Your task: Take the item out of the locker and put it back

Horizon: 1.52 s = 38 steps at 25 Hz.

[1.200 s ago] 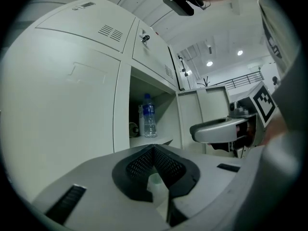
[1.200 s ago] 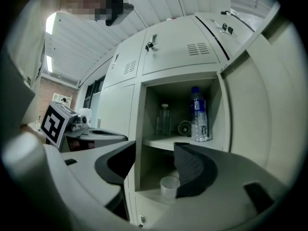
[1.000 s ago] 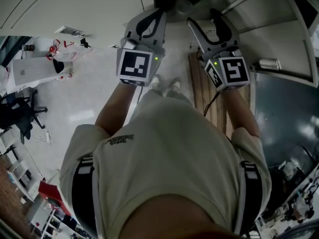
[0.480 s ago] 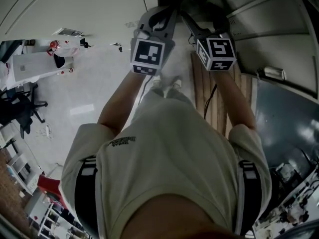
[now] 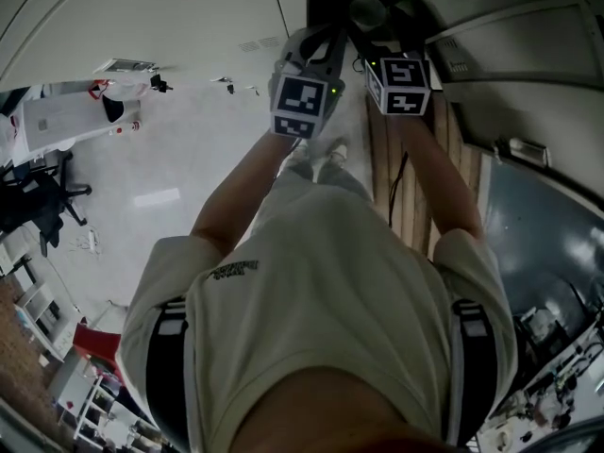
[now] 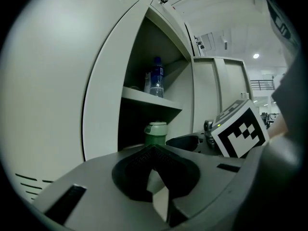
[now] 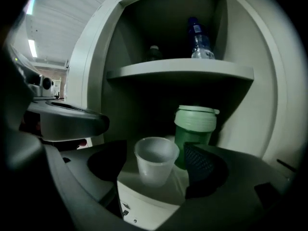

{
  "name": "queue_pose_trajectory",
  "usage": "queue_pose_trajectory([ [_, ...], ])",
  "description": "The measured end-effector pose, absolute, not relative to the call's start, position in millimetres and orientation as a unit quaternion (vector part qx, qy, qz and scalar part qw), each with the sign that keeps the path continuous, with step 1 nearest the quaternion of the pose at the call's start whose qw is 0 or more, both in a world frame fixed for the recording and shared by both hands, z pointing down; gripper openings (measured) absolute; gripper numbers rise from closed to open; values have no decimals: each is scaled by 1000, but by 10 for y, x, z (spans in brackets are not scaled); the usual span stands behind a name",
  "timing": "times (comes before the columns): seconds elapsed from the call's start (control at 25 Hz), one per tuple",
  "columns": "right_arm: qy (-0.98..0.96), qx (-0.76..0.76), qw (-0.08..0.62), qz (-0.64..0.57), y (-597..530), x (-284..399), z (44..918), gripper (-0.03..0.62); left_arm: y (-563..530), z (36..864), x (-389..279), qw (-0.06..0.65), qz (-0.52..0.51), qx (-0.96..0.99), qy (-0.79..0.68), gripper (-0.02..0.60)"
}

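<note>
The locker (image 7: 168,71) stands open with a shelf across it. A clear plastic cup (image 7: 155,160) sits on a white box (image 7: 144,196) in the lower compartment, and a green lidded tumbler (image 7: 194,131) is right behind it. My right gripper (image 7: 153,167) is open. Its jaws have just been opening, and the cup stands between them with neither pad touching it. My left gripper (image 6: 155,150) is shut on nothing and points at the locker from the left. The tumbler (image 6: 155,133) shows past it. In the head view the left gripper (image 5: 326,41) and right gripper (image 5: 363,36) reach the locker mouth.
A blue-capped water bottle (image 7: 199,42) and a dark object (image 7: 154,52) stand on the upper shelf. The locker door (image 6: 57,81) fills the left of the left gripper view. More open locker doors (image 5: 510,26) hang at the right, above a wooden pallet (image 5: 406,187) by the person's feet.
Both grippers have moved away from the body toward the locker opening, and closer together. The right gripper's jaws stand wider than a second ago.
</note>
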State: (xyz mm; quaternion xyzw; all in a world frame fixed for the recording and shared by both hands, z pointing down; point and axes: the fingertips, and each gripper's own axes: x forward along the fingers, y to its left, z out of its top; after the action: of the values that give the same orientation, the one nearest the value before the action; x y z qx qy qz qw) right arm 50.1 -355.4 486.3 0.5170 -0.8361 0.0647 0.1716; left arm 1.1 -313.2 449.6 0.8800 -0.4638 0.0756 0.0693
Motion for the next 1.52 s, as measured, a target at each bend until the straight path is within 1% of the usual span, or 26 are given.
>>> queue_pose_trajectory([
  [0.28, -832, 514, 187, 88, -3626, 521, 5145, 377, -3159, 4702, 49, 83, 91, 879, -462, 14],
  [0.6, -831, 509, 194, 111, -3658, 503, 5319, 377, -3151, 4752, 48, 89, 92, 876, -465, 14],
  [0.64, -831, 510, 193, 111, -3663, 503, 5324, 365, -3148, 4764, 47, 91, 93, 876, -465, 14],
  [0.72, -830, 513, 192, 106, -3672, 509, 5323, 297, -3142, 4786, 49, 96, 94, 875, -465, 14],
  [0.88, -833, 510, 192, 99, -3671, 494, 5326, 291, -3146, 4797, 46, 97, 93, 875, -466, 14],
  [1.16, -834, 515, 177, 90, -3613, 529, 5196, 284, -3124, 4778, 47, 105, 93, 872, -468, 14],
  [1.52, -845, 513, 140, 57, -3424, 570, 4642, 284, -3059, 4453, 49, 70, 82, 876, -471, 14],
])
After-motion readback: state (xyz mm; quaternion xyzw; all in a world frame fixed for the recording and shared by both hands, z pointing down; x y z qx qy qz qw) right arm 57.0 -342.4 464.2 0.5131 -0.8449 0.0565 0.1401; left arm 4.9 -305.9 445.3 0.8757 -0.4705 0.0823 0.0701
